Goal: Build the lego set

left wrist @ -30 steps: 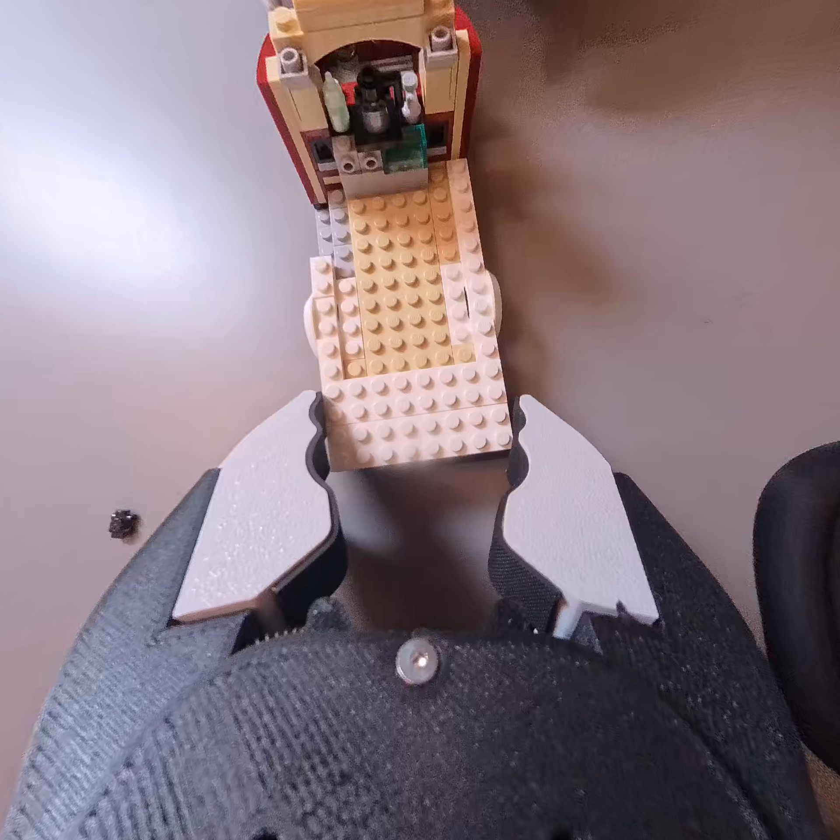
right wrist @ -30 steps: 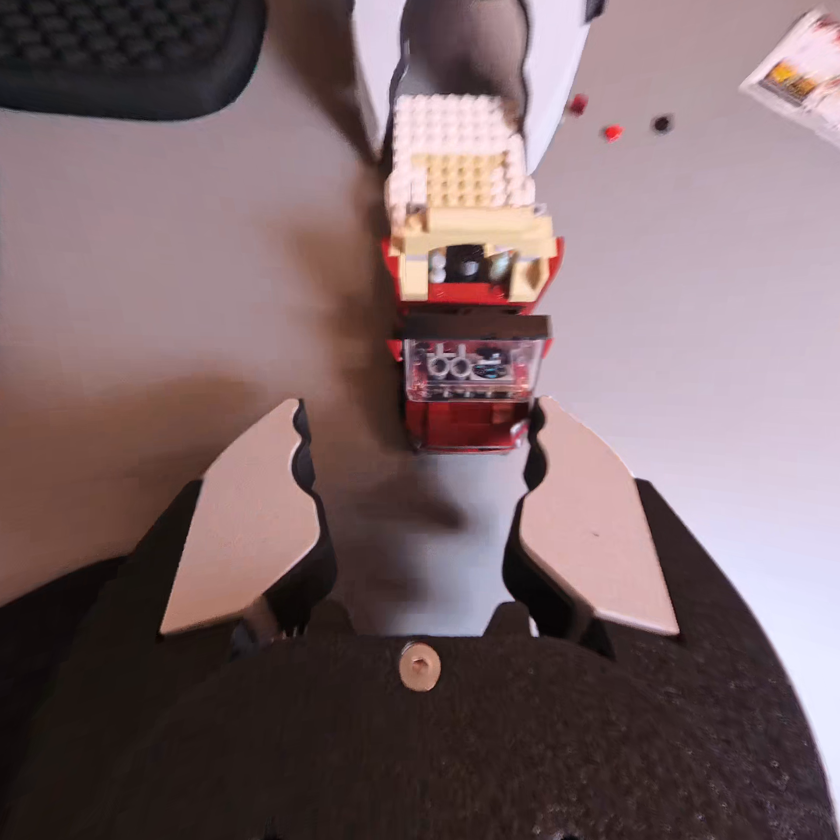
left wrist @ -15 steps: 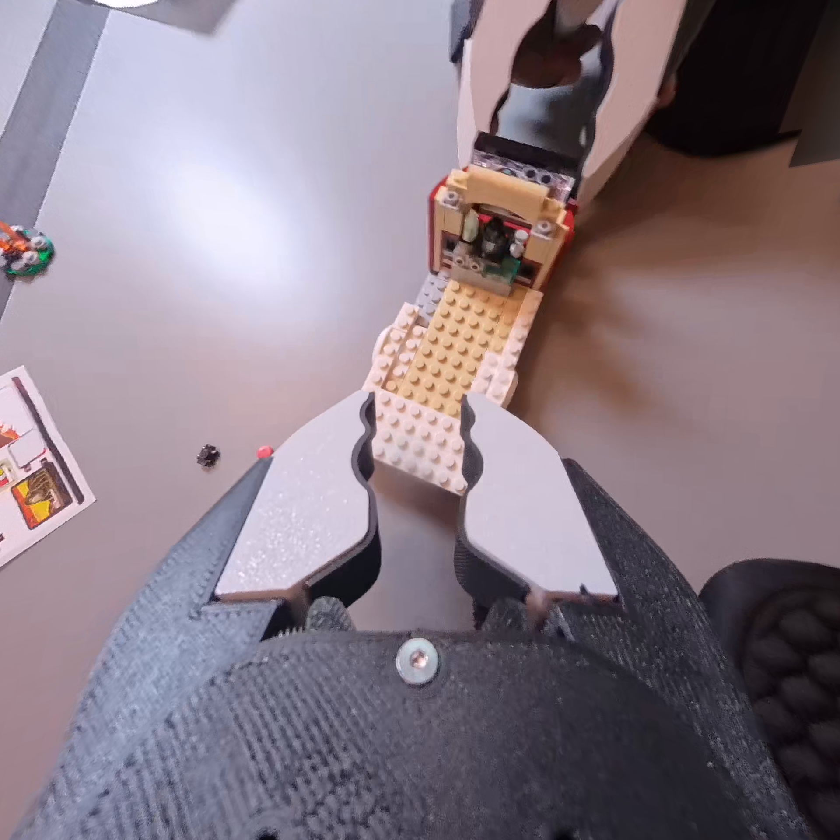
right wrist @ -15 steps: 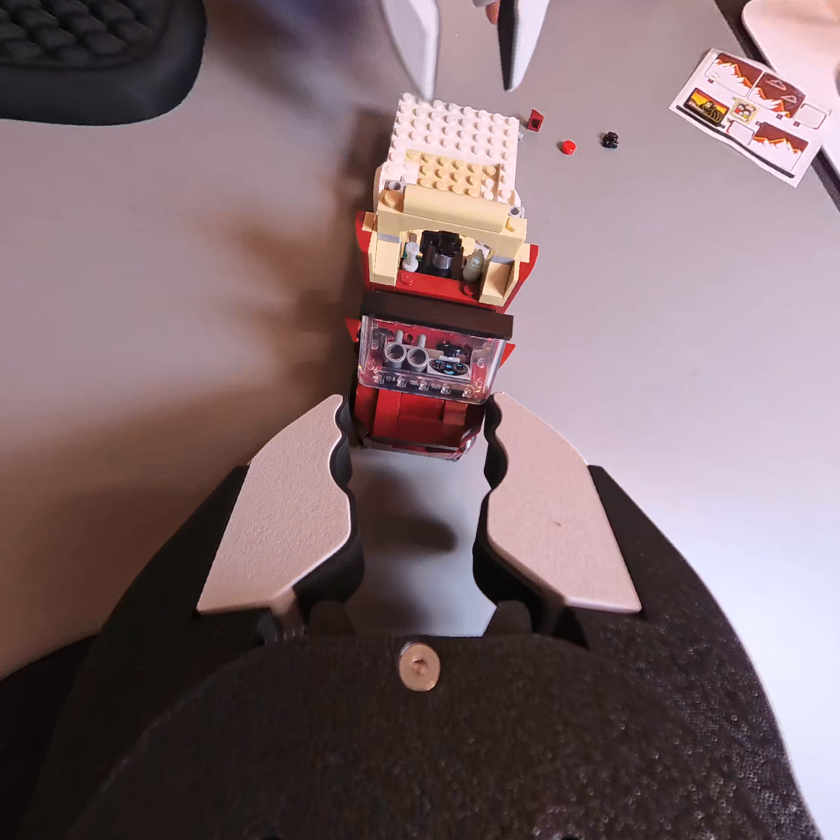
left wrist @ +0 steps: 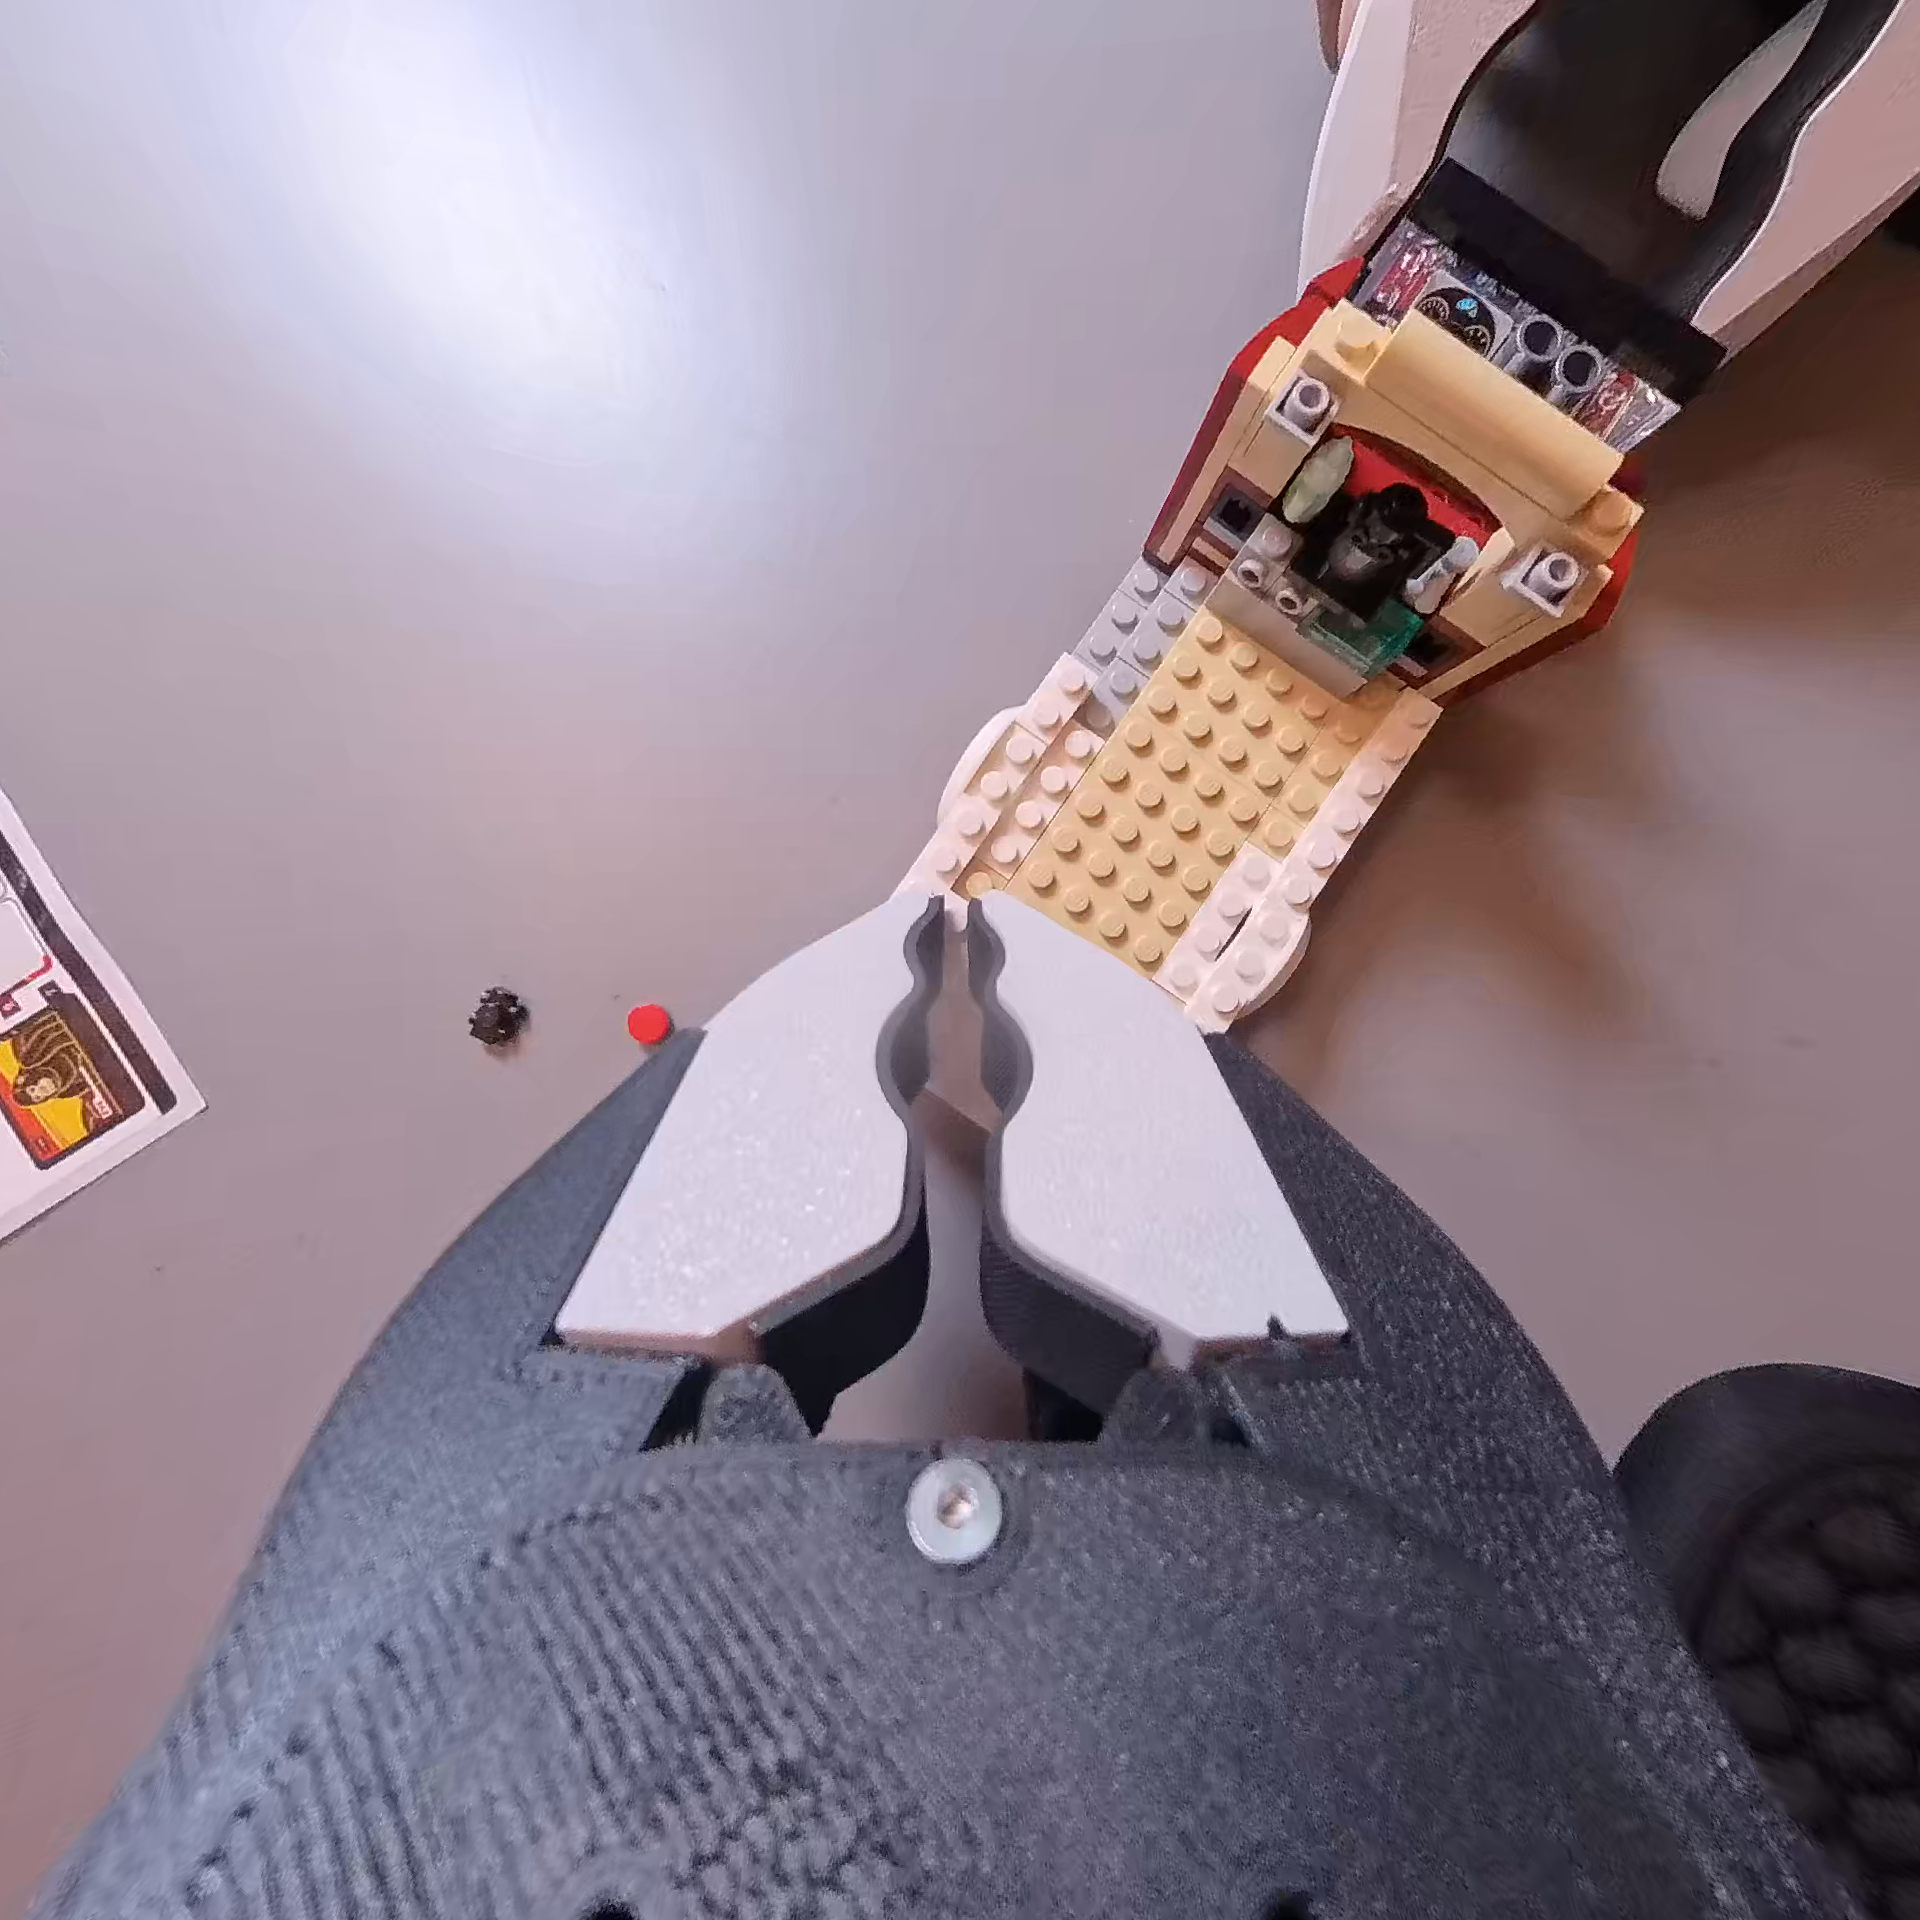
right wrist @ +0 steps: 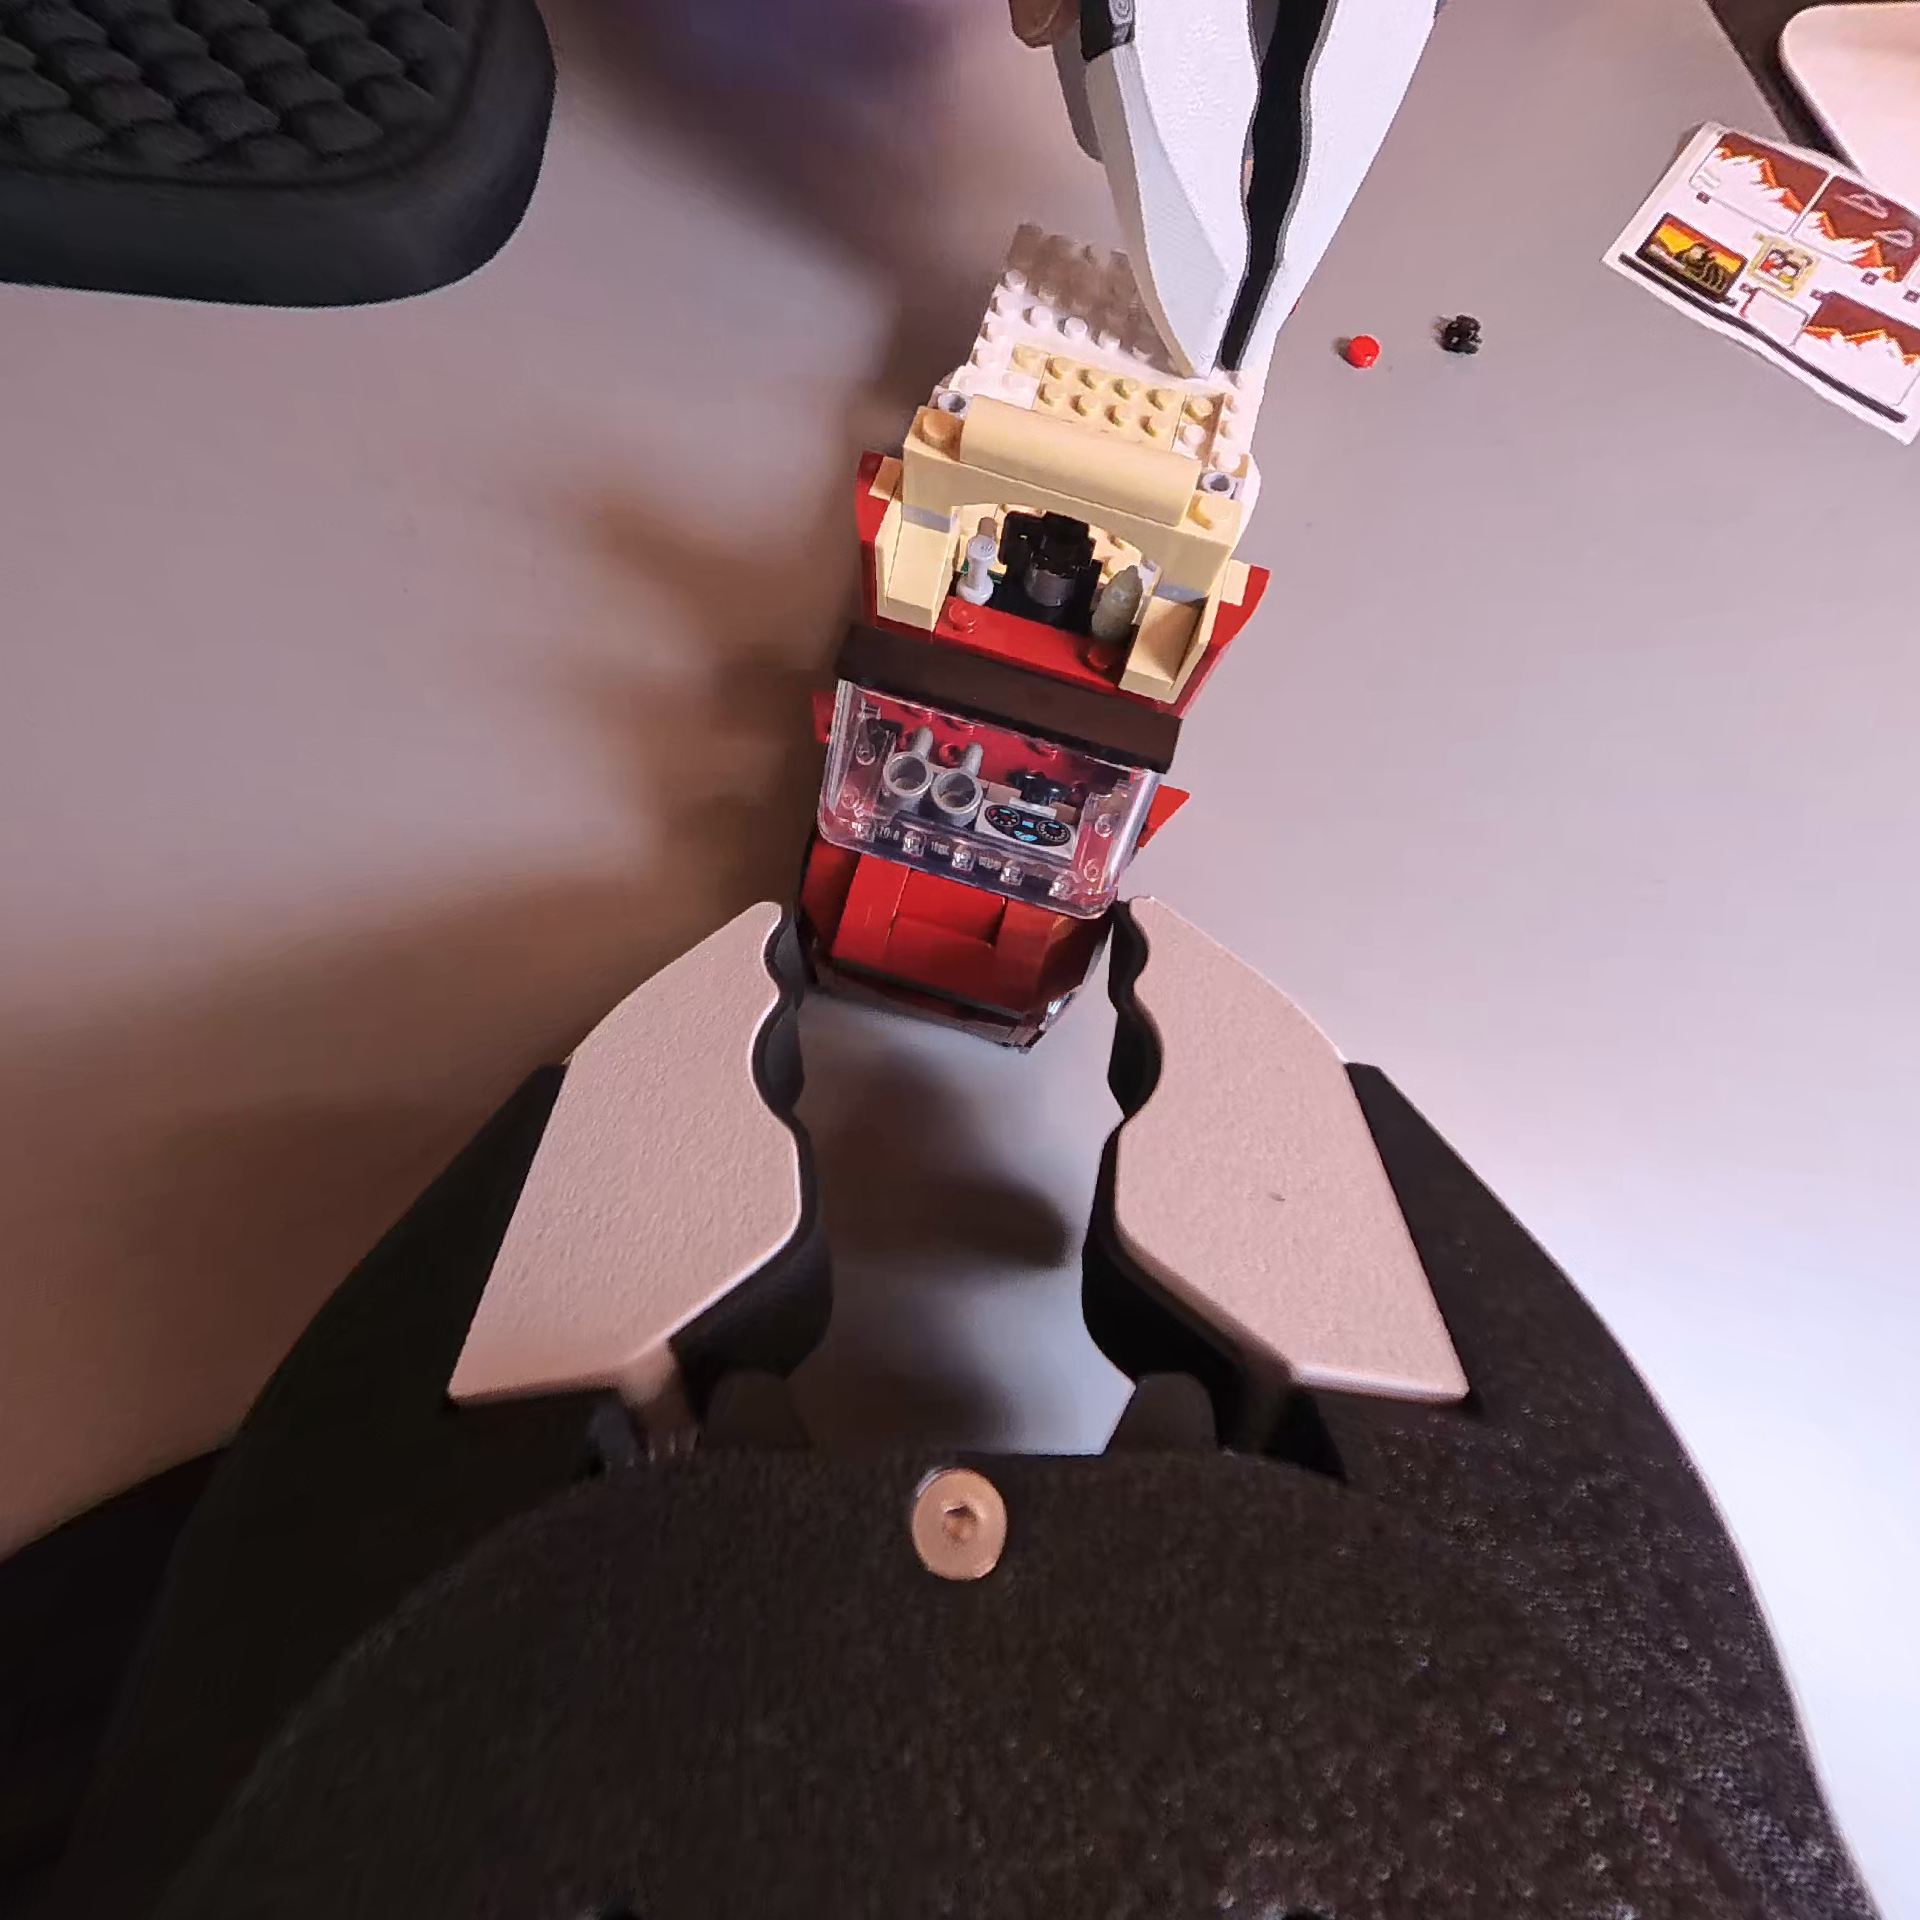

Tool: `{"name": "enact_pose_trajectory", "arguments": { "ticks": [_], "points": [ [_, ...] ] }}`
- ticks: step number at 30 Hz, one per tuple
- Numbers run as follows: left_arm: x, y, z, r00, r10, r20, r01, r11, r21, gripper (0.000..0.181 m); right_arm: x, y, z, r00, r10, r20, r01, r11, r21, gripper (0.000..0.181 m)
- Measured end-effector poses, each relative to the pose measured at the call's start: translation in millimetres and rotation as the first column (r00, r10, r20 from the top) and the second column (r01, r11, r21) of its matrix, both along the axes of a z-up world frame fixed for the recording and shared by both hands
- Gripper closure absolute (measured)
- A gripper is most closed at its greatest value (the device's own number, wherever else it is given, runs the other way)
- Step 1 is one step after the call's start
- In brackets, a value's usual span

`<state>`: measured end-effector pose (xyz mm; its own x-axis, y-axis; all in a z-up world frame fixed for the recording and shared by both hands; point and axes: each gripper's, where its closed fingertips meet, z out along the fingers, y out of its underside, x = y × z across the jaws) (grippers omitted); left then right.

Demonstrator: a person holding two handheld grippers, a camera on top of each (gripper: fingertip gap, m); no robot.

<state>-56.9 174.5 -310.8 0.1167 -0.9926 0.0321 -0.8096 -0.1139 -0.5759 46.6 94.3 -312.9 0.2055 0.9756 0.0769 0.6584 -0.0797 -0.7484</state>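
**A:** Lego model (right wrist: 1023, 665) lies on the grey table (left wrist: 416, 416), is that right? Who has hold of it?

**B:** The right gripper (right wrist: 951, 935) does. Its fingers straddle the model's red nose, one on each flank, pressed against the bricks, so I judge it clamped there to steady the build.

**A:** And the left gripper (left wrist: 954, 920)?

**B:** Its fingers are pinched almost together with nothing visible between them. Their tips sit over the model's rear corner, on the white studded edge of the tan floor plate (left wrist: 1174, 821). Whether they actually touch the studs, I cannot tell.

**A:** Why pinched, with nothing held?

**B:** My guess: closed tips make a narrow pusher, good for pressing a plate down while the other end is braced.

**A:** Any loose parts near the model?

**B:** A red stud (left wrist: 648, 1022) and a small black piece (left wrist: 499, 1013) lie just beside the model's rear end. A sticker sheet (right wrist: 1787, 286) lies farther out on the same side, and something black and padded (right wrist: 239, 135) is on the opposite side.
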Motion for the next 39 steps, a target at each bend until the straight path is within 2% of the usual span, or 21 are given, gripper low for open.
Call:
{"name": "enact_pose_trajectory", "arguments": {
  "ticks": [5,8,11,13,29,33,35,37,39],
  "points": [
    [-1.1,-0.9,0.4,0.998,-0.036,-0.059,0.037,0.999,0.021,0.177,0.8,-3.1,13.1,0.997,0.011,-0.076,-0.016,0.998,-0.069,0.124],
    [13.9,-1.1,11.1,0.999,-0.018,0.038,0.019,0.999,-0.026,0.181,2.6,0.2,23.3,0.991,-0.004,-0.134,-0.009,0.996,-0.093,0.126],
    [16.1,8.9,8.7,1.0,-0.014,0.016,0.014,1.0,0.014,0.181,3.7,5.0,26.1,0.985,-0.026,-0.17,0.007,0.993,-0.115,0.128],
    [14.9,5.1,1.2,0.999,-0.034,-0.021,0.034,0.999,-0.01,0.181,3.6,6.4,24.8,0.984,-0.032,-0.176,0.011,0.992,-0.122,0.129],
    [14.5,4.0,0.0,0.997,-0.032,-0.068,0.029,0.999,-0.035,0.181,-1.1,8.4,21.9,0.982,-0.04,-0.187,0.014,0.99,-0.138,0.13],
    [14.8,3.8,0.7,0.999,-0.026,-0.048,0.025,1.0,-0.019,0.181,-0.8,9.3,29.6,0.976,-0.045,-0.213,0.016,0.991,-0.136,0.13],
    [17.4,0.8,5.7,1.0,-0.004,0.015,0.004,0.999,-0.04,0.181,0.7,12.2,36.8,0.969,-0.054,-0.239,0.023,0.991,-0.133,0.133],
    [20.2,-2.1,15.7,0.994,0.043,0.101,-0.034,0.995,-0.09,0.181,2.9,18.9,44.3,0.961,-0.071,-0.267,0.039,0.991,-0.125,0.138],
    [12.7,3.6,13.4,0.992,0.082,0.094,-0.077,0.996,-0.055,0.181,4.7,31.5,51.6,0.952,-0.099,-0.288,0.067,0.991,-0.119,0.152]
  ]
}}
